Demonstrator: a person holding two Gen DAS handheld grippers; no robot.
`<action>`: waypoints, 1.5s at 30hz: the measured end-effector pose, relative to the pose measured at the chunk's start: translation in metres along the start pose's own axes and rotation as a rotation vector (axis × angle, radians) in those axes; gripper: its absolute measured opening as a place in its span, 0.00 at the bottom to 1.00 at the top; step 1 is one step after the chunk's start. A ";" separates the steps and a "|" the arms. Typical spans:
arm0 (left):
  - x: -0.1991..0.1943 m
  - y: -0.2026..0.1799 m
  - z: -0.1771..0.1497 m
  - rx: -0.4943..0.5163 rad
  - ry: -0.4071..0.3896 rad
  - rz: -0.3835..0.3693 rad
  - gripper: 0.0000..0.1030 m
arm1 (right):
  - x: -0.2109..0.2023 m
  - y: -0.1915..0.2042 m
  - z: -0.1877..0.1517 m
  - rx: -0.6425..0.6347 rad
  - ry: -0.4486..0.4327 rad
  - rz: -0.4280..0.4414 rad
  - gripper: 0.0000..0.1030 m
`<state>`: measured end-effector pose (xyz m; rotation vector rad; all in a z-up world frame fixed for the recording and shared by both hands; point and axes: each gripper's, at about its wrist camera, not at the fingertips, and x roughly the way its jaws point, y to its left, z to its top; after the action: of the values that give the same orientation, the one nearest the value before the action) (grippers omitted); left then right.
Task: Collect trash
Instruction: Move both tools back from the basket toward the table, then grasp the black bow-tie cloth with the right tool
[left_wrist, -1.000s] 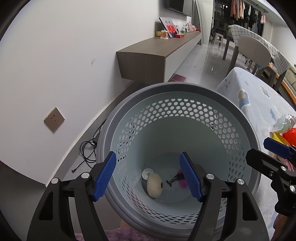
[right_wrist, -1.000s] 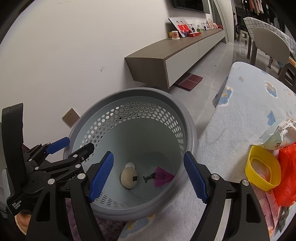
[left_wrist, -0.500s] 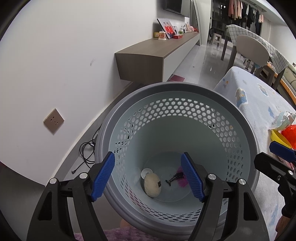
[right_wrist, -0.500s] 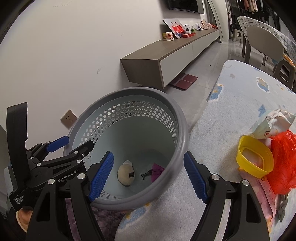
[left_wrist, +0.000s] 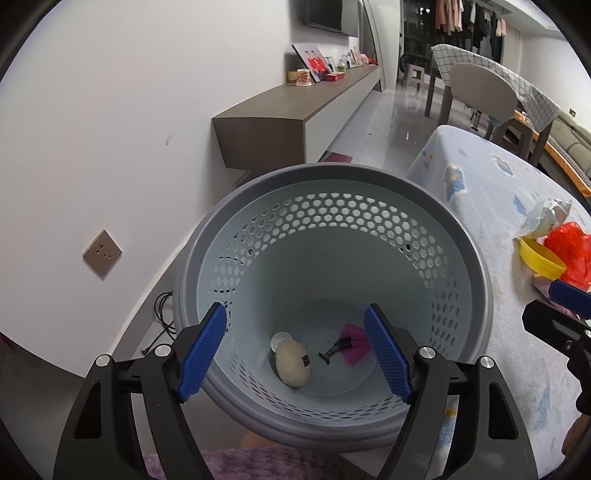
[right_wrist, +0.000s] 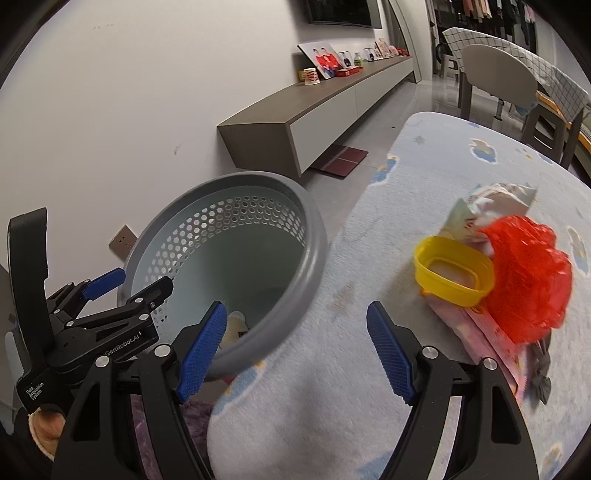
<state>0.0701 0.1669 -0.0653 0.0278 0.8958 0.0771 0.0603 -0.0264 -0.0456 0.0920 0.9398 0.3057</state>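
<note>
A living room with a white wall, a long floating TV cabinet (left_wrist: 295, 107) and a pale blue patterned rug (right_wrist: 388, 206) on a glossy tiled floor. At the rug's edge, close to the wall, stands a grey perforated laundry-style basket (left_wrist: 476, 266), used here as the bin. On its floor lie a beige oval pad (left_wrist: 293, 363), a small white round lid (left_wrist: 279, 338) just behind it, a black clip-like piece (left_wrist: 334, 349) and a magenta scrap (left_wrist: 355, 343) beside that.

The left gripper (left_wrist: 295, 347) hangs over the basket's mouth, its blue-padded fingers spread wide with nothing between them. The right gripper (right_wrist: 295, 350) is to the right of the basket, over the rug, its jaws likewise wide apart and empty; the basket rim passes behind its left finger.

On the rug, well to the right of the basket, sits the remaining trash in one cluster: a yellow plastic lid (right_wrist: 452, 275), a crumpled red plastic bag (right_wrist: 528, 280) touching it, a crumpled white wrapper (right_wrist: 491, 201) behind both, and a pink packet (right_wrist: 487, 343) beneath them.
</note>
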 end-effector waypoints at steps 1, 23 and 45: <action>-0.002 -0.003 -0.001 0.005 -0.002 -0.004 0.73 | -0.004 -0.003 -0.002 0.006 -0.004 -0.006 0.73; -0.056 -0.091 -0.016 0.087 -0.035 -0.145 0.73 | -0.093 -0.097 -0.064 0.173 -0.066 -0.152 0.73; -0.057 -0.159 -0.027 0.151 0.011 -0.156 0.76 | -0.087 -0.184 -0.097 0.235 -0.012 -0.229 0.73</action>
<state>0.0218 0.0037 -0.0466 0.0980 0.9111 -0.1361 -0.0258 -0.2331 -0.0739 0.1998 0.9616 -0.0178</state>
